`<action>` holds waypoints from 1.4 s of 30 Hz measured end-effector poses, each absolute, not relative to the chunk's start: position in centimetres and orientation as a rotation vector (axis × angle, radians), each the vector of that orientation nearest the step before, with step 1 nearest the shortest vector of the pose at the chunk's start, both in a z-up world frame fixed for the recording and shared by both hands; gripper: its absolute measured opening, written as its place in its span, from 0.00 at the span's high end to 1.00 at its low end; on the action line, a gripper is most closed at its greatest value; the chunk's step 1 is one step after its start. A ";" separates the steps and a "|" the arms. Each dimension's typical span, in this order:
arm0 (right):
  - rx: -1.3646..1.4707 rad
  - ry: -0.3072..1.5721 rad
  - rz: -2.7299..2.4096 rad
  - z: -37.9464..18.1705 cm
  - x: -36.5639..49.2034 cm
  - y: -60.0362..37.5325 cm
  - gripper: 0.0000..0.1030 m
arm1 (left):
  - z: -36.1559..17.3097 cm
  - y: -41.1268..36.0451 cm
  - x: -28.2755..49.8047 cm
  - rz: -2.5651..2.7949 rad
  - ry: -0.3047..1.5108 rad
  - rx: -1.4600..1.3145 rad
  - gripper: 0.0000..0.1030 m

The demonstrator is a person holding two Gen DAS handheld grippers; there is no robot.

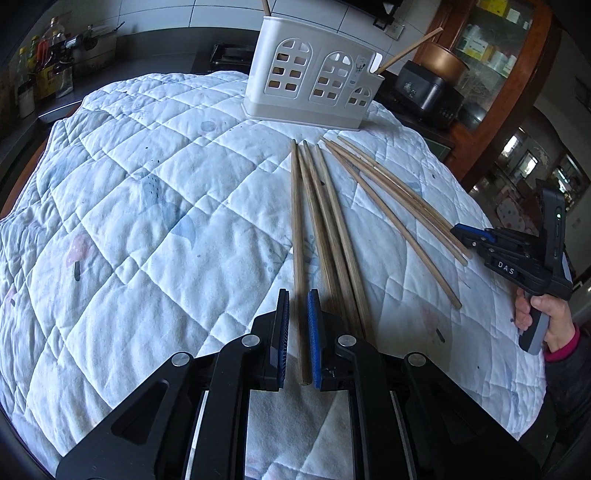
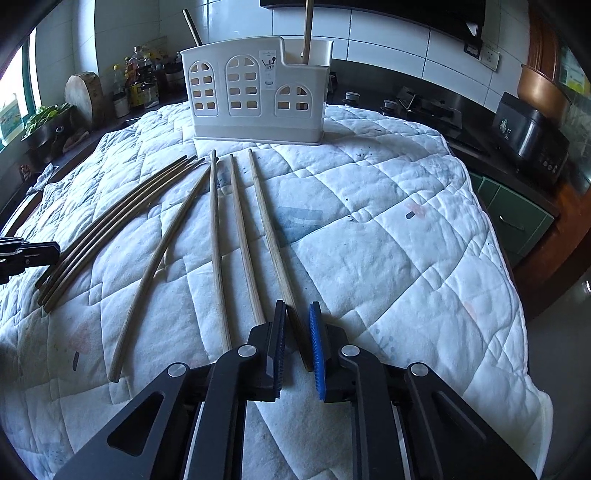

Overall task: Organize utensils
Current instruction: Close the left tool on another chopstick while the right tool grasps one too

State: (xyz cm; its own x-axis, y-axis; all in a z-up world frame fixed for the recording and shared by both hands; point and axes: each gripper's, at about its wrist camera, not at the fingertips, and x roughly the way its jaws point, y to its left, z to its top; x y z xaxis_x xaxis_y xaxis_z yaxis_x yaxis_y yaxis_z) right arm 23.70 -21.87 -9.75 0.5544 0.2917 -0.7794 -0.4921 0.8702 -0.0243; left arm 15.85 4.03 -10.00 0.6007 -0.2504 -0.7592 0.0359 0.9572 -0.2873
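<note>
The left gripper (image 1: 298,332) has its jaws drawn in on the near end of one brown wooden chopstick (image 1: 297,236), which lies on the white quilted cloth (image 1: 147,221) covering the surface. The blue pads sit against both sides of the stick. Three more brown chopsticks (image 1: 332,229) lie just beside it, on the side nearer the other gripper.

The right gripper (image 2: 298,339) has its jaws nearly closed around the near end of a pale wooden chopstick (image 2: 269,229); whether the pads press on the stick cannot be told. Two further pale chopsticks (image 2: 229,240) lie beside it, and a single curved-looking one (image 2: 162,251) lies farther toward the left gripper. In the left wrist view, a hand (image 1: 546,314) grips the right gripper's handle.

Beyond the chopsticks, at the far part of the cloth, stands a white plastic utensil holder with arched window cut-outs (image 2: 255,88). Chopsticks already stand upright in it (image 2: 307,29).
</note>
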 end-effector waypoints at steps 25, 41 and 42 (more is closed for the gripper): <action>-0.272 0.843 0.467 -9.4 23.3 -21.5 0.91 | -9.9 2.9 16.5 -0.105 0.897 -0.213 0.93; -0.237 0.684 0.474 -3.4 20.6 -21.1 0.93 | -8.1 3.8 15.2 -0.131 0.844 -0.215 0.92; -0.238 0.685 0.473 -3.5 20.7 -21.1 0.93 | -8.4 3.7 15.2 -0.142 0.853 -0.219 0.92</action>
State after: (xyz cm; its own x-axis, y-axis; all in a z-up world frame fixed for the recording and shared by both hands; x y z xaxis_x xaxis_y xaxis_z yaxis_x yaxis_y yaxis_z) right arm 20.66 -21.09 -3.47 0.6749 0.3394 -0.6552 -0.4925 0.8684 -0.0576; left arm 15.19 3.70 -8.44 0.6501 -0.2109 -0.7300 0.0364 0.9683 -0.2473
